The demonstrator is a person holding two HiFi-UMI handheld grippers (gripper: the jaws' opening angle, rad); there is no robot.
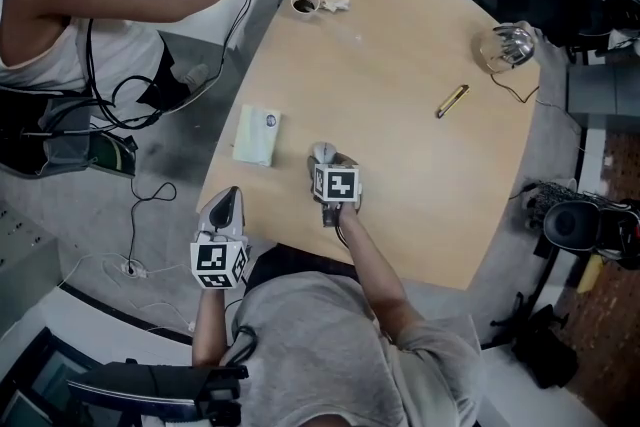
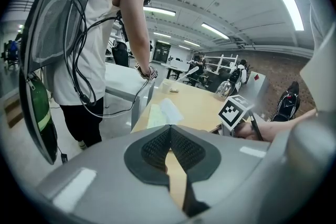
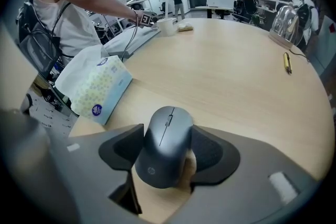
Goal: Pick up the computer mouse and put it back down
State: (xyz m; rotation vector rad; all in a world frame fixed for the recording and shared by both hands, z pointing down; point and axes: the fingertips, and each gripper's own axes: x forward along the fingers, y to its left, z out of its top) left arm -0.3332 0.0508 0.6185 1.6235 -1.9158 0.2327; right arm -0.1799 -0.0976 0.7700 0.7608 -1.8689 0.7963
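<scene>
Right gripper view: mouse [image 3: 165, 147] flat on surface [image 3: 236, 86], between spread right tongs [image 3: 168, 150], pads beside flanks, seemingly not yet clamped. Left tongs [image 2: 169, 136] closed, empty (idle by surface edge). Lift and set-down both remain.

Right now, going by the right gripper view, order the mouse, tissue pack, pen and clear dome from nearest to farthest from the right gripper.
1. mouse, between the jaws of the right gripper.
2. tissue pack, close by on the left.
3. pen, far right.
4. clear dome, beyond the pen.
</scene>
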